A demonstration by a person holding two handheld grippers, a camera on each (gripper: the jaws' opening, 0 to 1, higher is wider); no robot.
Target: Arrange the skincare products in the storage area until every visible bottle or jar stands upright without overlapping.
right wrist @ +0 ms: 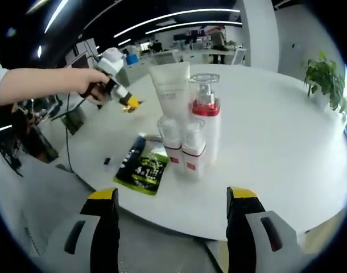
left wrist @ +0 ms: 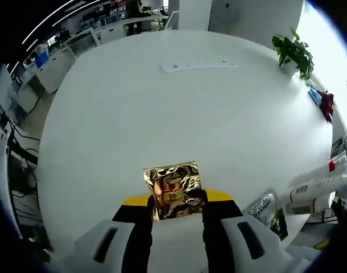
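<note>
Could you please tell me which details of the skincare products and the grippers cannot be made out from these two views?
- Gold foil packet, left gripper view: its lower edge is hidden between the left gripper jaws, and crinkled glare blurs its print.
- Green sachet, right gripper view: lettering too small to read.
- Small bottles, right gripper view: they hide the bases of the tube and pump bottle.
- Right gripper: jaws apart, gripping nothing.

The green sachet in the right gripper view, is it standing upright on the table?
No, the green sachet lies flat on the white table, beside the upright bottles.
</note>
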